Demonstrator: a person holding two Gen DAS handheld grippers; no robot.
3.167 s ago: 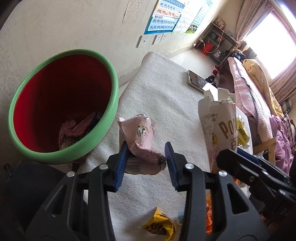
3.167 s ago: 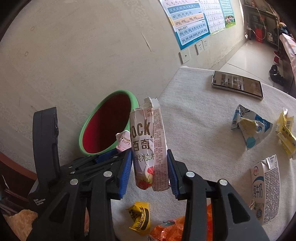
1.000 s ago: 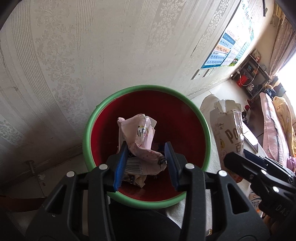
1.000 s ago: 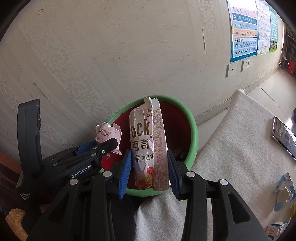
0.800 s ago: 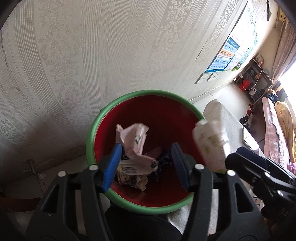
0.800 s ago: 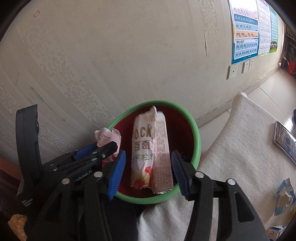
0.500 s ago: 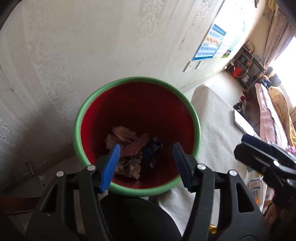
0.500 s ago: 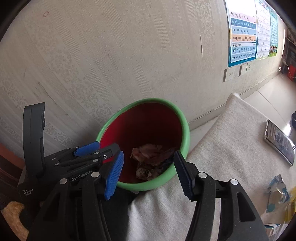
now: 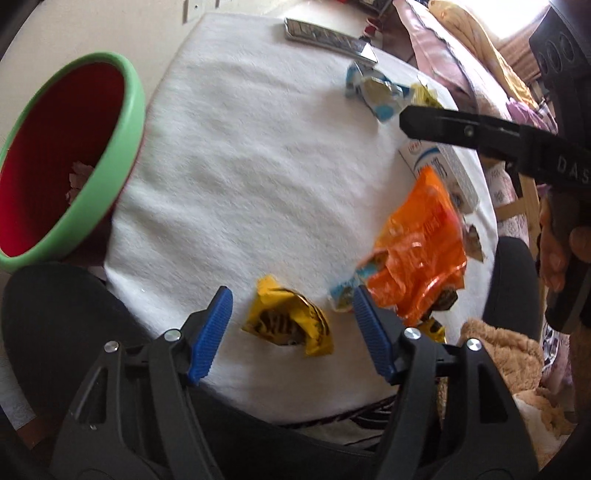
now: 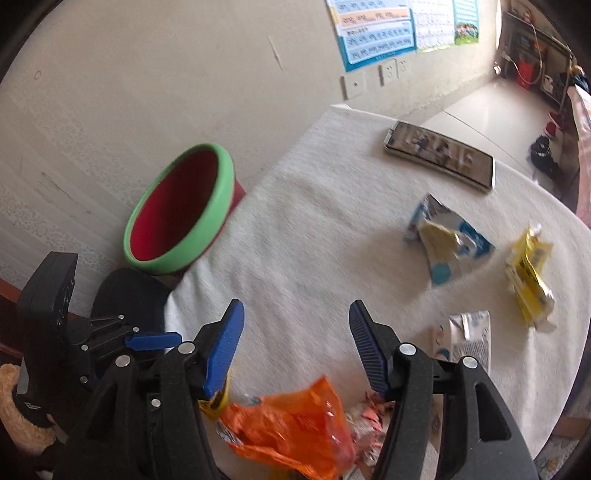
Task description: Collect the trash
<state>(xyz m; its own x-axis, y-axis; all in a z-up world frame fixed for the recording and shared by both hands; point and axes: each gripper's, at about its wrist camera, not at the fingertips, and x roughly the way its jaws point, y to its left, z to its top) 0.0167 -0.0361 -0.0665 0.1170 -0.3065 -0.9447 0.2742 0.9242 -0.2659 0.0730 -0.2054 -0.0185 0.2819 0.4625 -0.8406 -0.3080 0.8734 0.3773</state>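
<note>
The red bin with a green rim (image 9: 74,162) stands left of the white-covered table (image 9: 236,155); it also shows in the right wrist view (image 10: 181,210). My left gripper (image 9: 291,332) is open and empty above a yellow wrapper (image 9: 288,321). An orange bag (image 9: 421,251) lies to its right. My right gripper (image 10: 295,343) is open and empty above the orange bag (image 10: 295,424). A blue-white wrapper (image 10: 443,240), a yellow packet (image 10: 528,273) and a white carton (image 10: 469,339) lie farther right.
A phone (image 10: 439,155) lies at the table's far edge. A black chair back (image 9: 55,325) stands by the bin. A plush toy (image 9: 517,362) sits at the near right. A wall with posters (image 10: 376,29) runs behind the bin.
Both grippers opened over the bin and dropped the pink wrapper and the tall carton into it. Both have since swung back over the table, open and empty.
</note>
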